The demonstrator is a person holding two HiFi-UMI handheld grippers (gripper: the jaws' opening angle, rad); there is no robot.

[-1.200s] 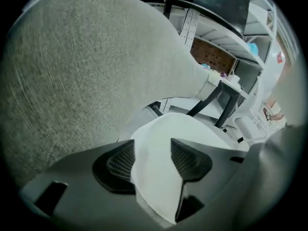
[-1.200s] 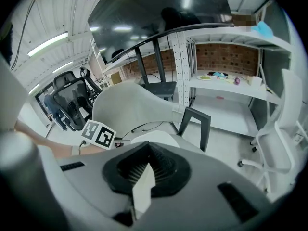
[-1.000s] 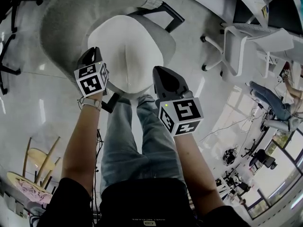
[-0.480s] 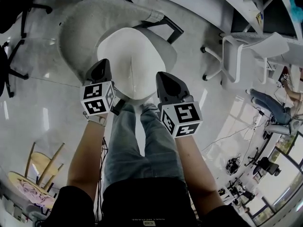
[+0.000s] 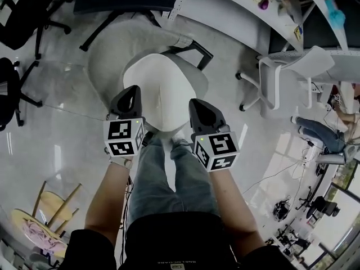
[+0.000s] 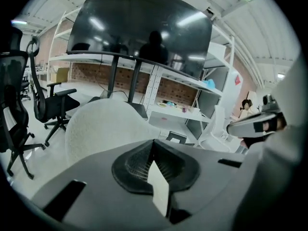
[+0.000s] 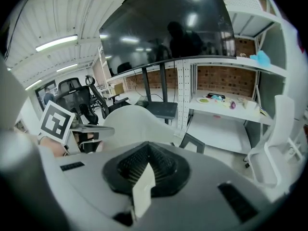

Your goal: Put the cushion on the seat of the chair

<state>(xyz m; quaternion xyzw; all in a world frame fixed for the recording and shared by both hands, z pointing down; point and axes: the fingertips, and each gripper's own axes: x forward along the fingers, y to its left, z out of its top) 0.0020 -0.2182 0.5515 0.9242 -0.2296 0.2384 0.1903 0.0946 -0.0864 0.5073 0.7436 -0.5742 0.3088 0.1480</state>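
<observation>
- A white cushion [image 5: 160, 91] lies on the seat of a chair [image 5: 115, 52] with a grey fleecy back. The seat's edge shows past the cushion on the right.
- The left gripper [image 5: 133, 92] is over the cushion's near left edge. Its jaws are pressed together and grip nothing.
- The right gripper [image 5: 197, 103] is over the cushion's near right edge. Its jaws are also pressed together with nothing between them.
- Both grippers point away from the person, towards the chair's back.
- The person's legs [image 5: 169, 176], in jeans, stand just near of the seat, between the two forearms.
- Beyond the chair is a white desk [image 5: 225, 7], with a large dark screen [image 6: 139, 28] above it.
- A white chair [image 5: 287, 72] stands to the right.
- Black office chairs [image 5: 25, 10] stand at the far left.
- A wooden stool [image 5: 50, 198] is at the near left.
</observation>
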